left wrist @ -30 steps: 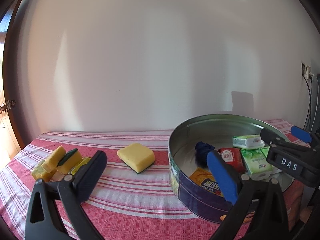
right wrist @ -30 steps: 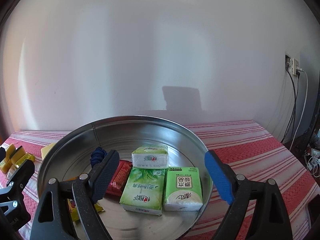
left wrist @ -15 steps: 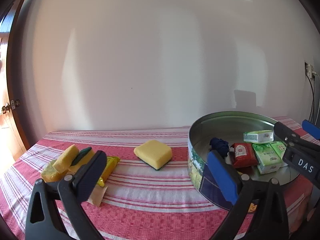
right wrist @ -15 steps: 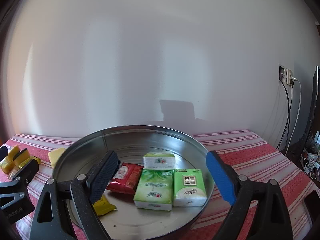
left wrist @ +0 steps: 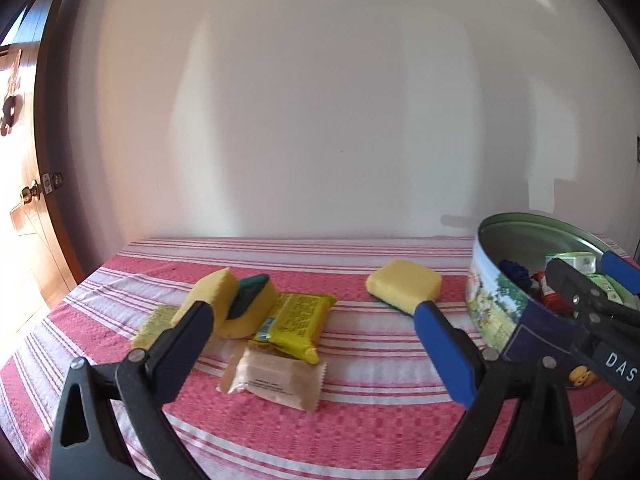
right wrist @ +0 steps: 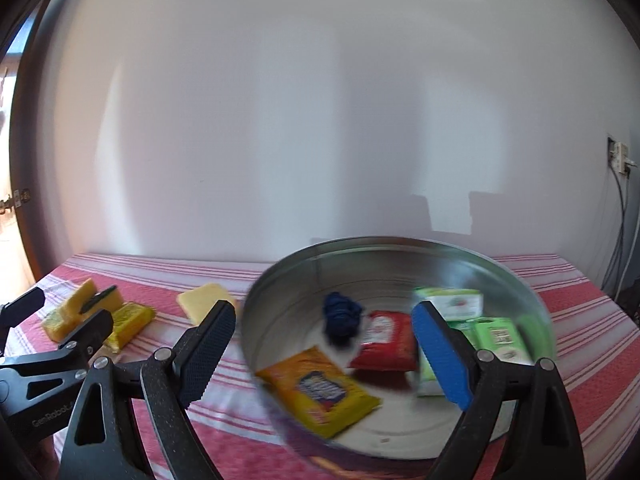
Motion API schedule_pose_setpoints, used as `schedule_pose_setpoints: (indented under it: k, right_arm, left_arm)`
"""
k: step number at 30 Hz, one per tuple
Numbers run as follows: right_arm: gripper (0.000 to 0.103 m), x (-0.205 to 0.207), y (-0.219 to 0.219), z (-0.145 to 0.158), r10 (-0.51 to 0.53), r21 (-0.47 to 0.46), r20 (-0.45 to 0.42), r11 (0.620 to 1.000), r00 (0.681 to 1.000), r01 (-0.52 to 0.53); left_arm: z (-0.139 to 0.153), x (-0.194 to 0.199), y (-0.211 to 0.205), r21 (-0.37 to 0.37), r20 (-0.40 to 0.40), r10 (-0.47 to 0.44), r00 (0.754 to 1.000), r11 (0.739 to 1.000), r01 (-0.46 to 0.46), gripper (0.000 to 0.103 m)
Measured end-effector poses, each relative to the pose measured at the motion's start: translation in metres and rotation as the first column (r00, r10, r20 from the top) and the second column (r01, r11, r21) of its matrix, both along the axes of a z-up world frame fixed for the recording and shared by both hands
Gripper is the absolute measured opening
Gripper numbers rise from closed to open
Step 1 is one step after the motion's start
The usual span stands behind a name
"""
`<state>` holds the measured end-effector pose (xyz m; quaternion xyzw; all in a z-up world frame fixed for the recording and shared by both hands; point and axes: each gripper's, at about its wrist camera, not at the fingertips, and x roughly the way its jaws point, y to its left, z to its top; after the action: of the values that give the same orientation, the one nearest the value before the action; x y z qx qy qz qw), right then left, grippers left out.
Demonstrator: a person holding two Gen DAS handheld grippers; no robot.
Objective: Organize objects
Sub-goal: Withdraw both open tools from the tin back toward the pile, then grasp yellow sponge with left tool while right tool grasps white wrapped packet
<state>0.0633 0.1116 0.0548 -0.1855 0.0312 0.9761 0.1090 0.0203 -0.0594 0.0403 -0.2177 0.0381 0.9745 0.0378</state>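
Observation:
A round metal tin point(right wrist: 532, 304) stands on the red striped tablecloth point(left wrist: 360, 432); its painted wall shows in the left wrist view point(left wrist: 500, 304). Inside lie an orange packet point(right wrist: 320, 392), a red packet point(right wrist: 386, 340), a blue bundle point(right wrist: 340, 316) and green tissue packs point(right wrist: 496, 332). My left gripper point(left wrist: 308, 324) is open and empty above a beige packet point(left wrist: 276, 380) and a yellow packet point(left wrist: 298, 320). Stacked sponges point(left wrist: 232, 300) lie to the left, a single yellow sponge point(left wrist: 404, 284) towards the tin. My right gripper point(right wrist: 324, 328) is open and empty over the tin's left rim.
A white wall stands behind the table. A wooden door point(left wrist: 24, 240) is at the far left. A wall socket with cables point(right wrist: 620, 160) is at the right. The table's left edge point(left wrist: 80, 288) lies near the sponges.
Both grippers have swung left. The left view now centres on the packets and sponges, with the tin at its right edge. The right view now shows the sponges and the orange packet.

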Motion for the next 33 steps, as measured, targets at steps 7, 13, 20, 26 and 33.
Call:
schedule_pose_setpoints:
  k: [7,13,20,26,33]
  right_arm:
    - [0.092,-0.027,-0.057,-0.004,0.096,-0.036,0.051,0.995,0.994,-0.095]
    - [0.092,-0.058,-0.104,-0.012,0.189,-0.063,0.146,0.981,0.971,-0.182]
    - [0.092,-0.091,-0.143,-0.039,0.301,-0.191,0.301,0.949,0.905,-0.252]
    - [0.091,-0.113,-0.166,-0.058,0.349,-0.247,0.405,0.932,0.845,-0.266]
    - [0.092,-0.114,-0.177,-0.062,0.313,-0.172,0.463,0.949,0.829,-0.263]
  left_arm:
    - [-0.007,-0.022,-0.062,-0.002,0.083,0.068,0.994,0.998,-0.068,0.102]
    - [-0.018,-0.042,-0.113,-0.016,0.178,0.108,0.978,0.994,-0.107,0.102]
    - [-0.029,-0.062,-0.151,-0.055,0.252,0.187,0.949,0.982,-0.179,0.102]
    - [-0.035,-0.075,-0.147,-0.114,0.286,0.200,0.937,0.978,-0.174,0.100]
    - [-0.041,-0.087,-0.162,-0.047,0.345,0.191,0.919,0.981,-0.187,0.100]
